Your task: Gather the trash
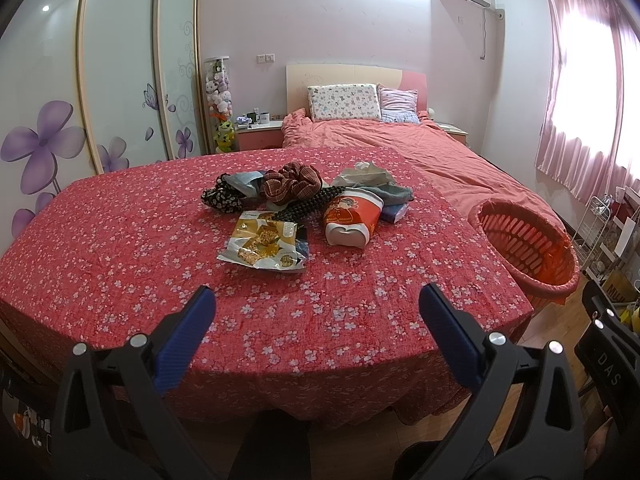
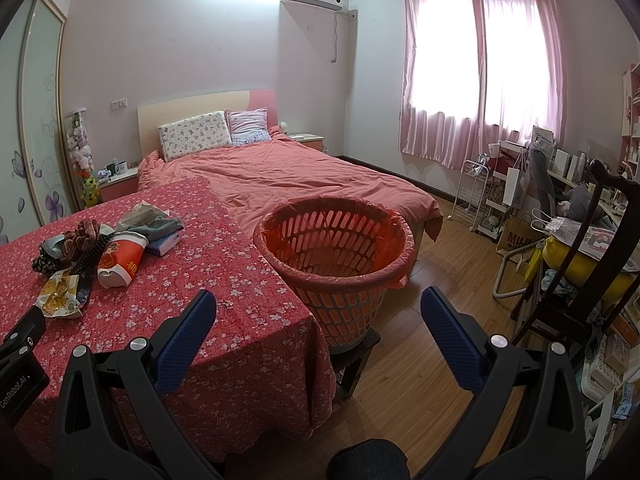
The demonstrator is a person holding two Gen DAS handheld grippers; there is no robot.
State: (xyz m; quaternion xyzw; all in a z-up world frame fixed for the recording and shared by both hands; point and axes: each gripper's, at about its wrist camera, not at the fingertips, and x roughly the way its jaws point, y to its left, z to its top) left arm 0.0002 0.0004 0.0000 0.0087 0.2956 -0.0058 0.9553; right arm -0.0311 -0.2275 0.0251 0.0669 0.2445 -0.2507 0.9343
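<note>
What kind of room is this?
A bedroom, most likely: there is a made bed with pillows, a flowered sliding wardrobe and pink curtains over the window.

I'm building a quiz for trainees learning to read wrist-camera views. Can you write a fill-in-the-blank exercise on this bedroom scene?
1. The snack wrapper lies on the table's ____ floral cloth.
2. The paper cup lies on its ____.
3. The orange basket stands to the ____ of the table.
4. The left gripper and right gripper are both ____.

Missing words: red; side; right; open
</note>
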